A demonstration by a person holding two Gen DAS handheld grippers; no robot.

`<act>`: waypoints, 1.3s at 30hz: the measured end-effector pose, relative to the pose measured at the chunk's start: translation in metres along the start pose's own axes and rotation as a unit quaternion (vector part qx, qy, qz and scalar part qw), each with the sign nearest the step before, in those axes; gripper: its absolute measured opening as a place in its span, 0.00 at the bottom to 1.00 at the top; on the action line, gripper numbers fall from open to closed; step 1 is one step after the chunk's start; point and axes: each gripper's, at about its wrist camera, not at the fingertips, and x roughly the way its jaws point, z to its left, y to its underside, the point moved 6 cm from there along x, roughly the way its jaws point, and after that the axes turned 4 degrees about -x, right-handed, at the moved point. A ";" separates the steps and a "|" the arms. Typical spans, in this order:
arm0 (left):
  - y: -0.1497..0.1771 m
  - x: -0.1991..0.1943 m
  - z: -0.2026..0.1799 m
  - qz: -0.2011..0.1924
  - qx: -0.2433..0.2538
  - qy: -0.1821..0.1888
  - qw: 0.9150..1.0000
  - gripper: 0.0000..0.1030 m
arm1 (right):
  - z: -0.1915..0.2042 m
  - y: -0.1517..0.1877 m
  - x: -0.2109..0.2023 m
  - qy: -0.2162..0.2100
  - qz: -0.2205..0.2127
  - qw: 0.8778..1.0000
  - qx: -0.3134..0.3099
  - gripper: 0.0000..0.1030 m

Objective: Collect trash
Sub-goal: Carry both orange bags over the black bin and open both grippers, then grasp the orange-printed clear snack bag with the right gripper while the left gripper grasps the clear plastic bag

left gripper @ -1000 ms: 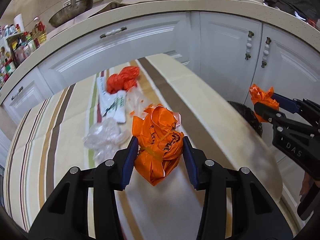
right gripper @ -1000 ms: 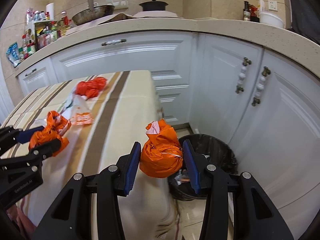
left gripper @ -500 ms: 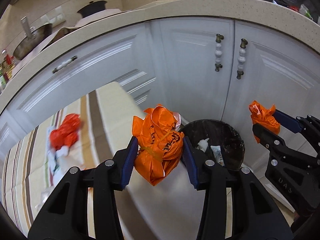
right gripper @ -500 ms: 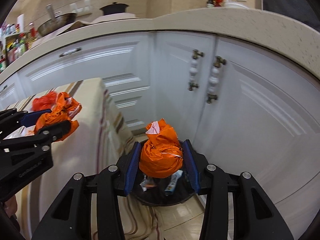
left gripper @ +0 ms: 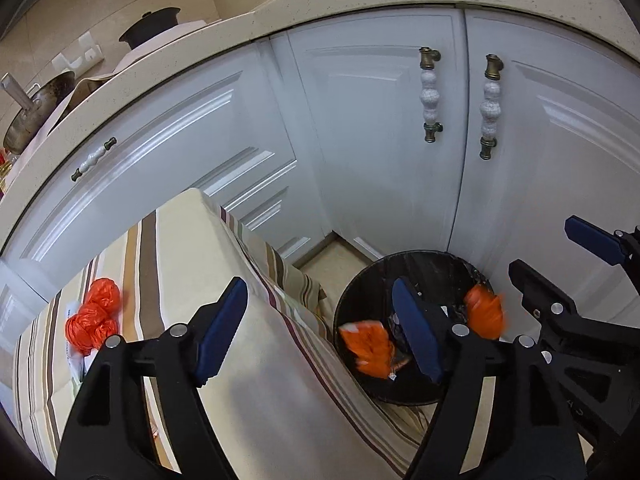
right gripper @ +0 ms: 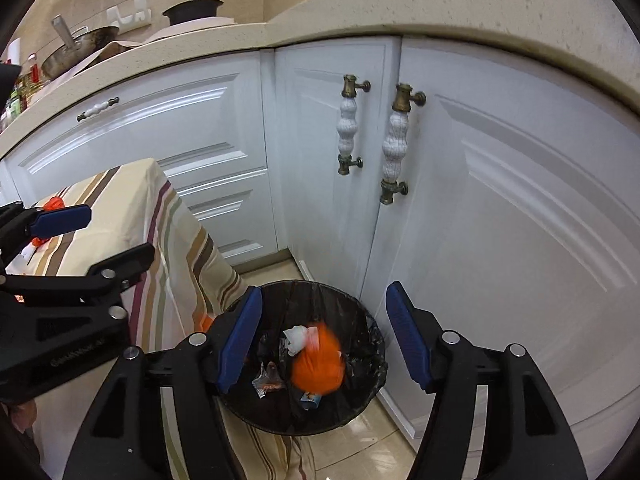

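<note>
Both grippers are open and empty above a black lined trash bin (left gripper: 352,308) (right gripper: 372,336) on the floor by the white cabinets. My left gripper (left gripper: 324,328) hangs over the table's corner and the bin's left rim; an orange bag (left gripper: 370,346) falls blurred into the bin below it. My right gripper (right gripper: 324,340) is over the bin's mouth; its orange bag (right gripper: 320,362) drops blurred into the bin and also shows in the left wrist view (left gripper: 482,316). A red crumpled bag (left gripper: 94,320) lies on the striped tablecloth (left gripper: 240,340).
White cabinet doors with ceramic handles (right gripper: 394,144) stand right behind the bin. The table's cloth (right gripper: 168,248) hangs down beside the bin's left side. Wrappers (right gripper: 268,384) lie inside the bin. A pan (right gripper: 76,50) and pot (right gripper: 194,8) sit on the counter.
Both grippers swung from the table to over the bin and opened. Both orange bags left the jaws and are falling into the bin.
</note>
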 end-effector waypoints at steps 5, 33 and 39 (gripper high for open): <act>0.001 -0.004 0.009 -0.001 -0.003 -0.007 1.000 0.73 | 0.001 0.006 0.001 -0.004 0.006 1.000 0.003 0.61; 0.085 -0.101 0.168 -0.008 -0.134 -0.080 0.988 0.74 | 0.148 -0.005 -0.055 -0.134 -0.012 0.989 -0.057 0.62; 0.120 -0.105 0.208 0.015 -0.164 -0.104 0.981 0.75 | 0.185 -0.001 -0.062 -0.156 -0.005 0.984 -0.085 0.62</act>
